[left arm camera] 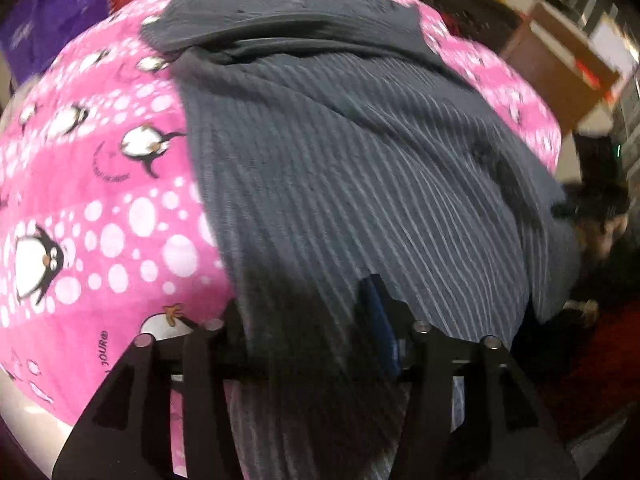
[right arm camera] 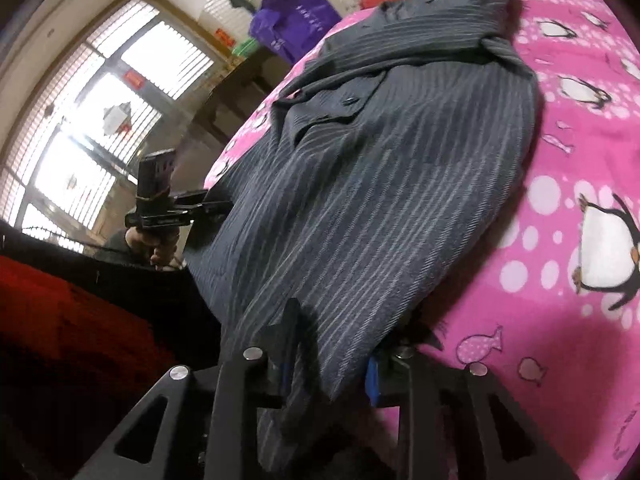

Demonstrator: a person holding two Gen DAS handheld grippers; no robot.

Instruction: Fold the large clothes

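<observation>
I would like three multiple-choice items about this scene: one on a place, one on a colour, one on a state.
1. Where does the striped shirt lie?
A. on the pink penguin blanket
B. in a basket
C. on a hanger

2. What colour is the bag behind?
A. yellow
B. purple
C. white

3. What is the right tool doing?
A. hanging open, apart from the cloth
B. holding a hanger
C. pinching the shirt's hem

Key: 1 A, blanket shows all around it; 2 B, purple by the window; 3 C, cloth runs between its fingers.
</observation>
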